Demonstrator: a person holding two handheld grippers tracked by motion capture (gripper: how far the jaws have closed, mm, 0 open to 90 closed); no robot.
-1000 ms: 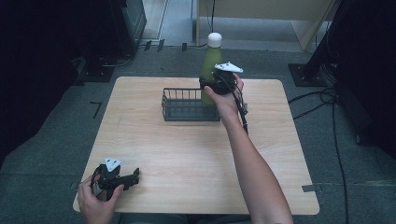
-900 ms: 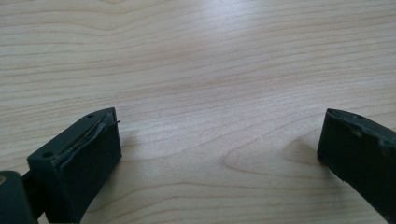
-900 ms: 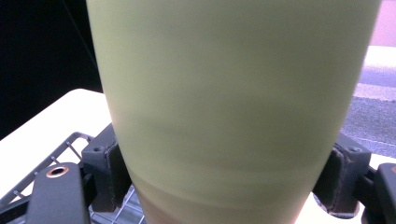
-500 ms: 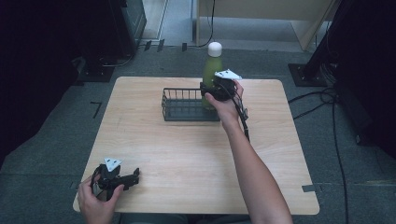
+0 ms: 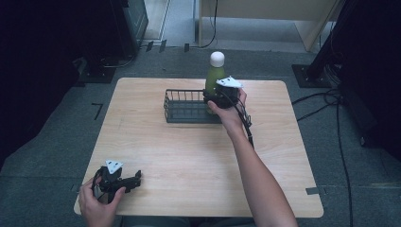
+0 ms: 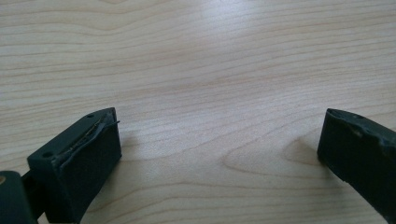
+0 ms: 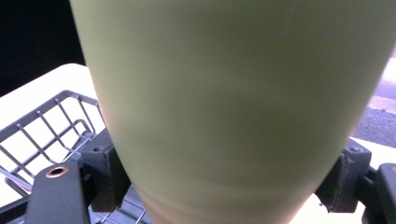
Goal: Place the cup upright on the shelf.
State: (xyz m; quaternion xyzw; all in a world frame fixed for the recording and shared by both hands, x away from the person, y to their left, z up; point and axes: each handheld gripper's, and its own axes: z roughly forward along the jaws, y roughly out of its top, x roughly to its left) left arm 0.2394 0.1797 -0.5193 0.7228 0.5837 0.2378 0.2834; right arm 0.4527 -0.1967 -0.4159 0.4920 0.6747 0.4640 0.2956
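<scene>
Two grippers on one light wooden table [image 5: 189,156], so going left to right. Down at the near left corner, the left gripper [image 5: 124,181] sits low by the table edge in the person's hand, pointing across the wood. Its own view shows the two black jaws spread wide apart with bare wood grain between them, so nothing is held there.

Further over, toward the far side of the table, there's a black wire basket [image 5: 187,106], a low rectangular one. The green bottle [image 5: 215,75] with the white cap [image 5: 217,58] stands upright at the basket's right end. Can't really tell from above whether its base is inside the basket yet or just above it.

Then the right gripper [image 5: 213,98], reached out on a long bare forearm, is clamped on the bottle's lower body. In its own view the green side sits squeezed between both pads [image 7: 112,170], with basket wires [image 7: 51,130] at the left.
</scene>
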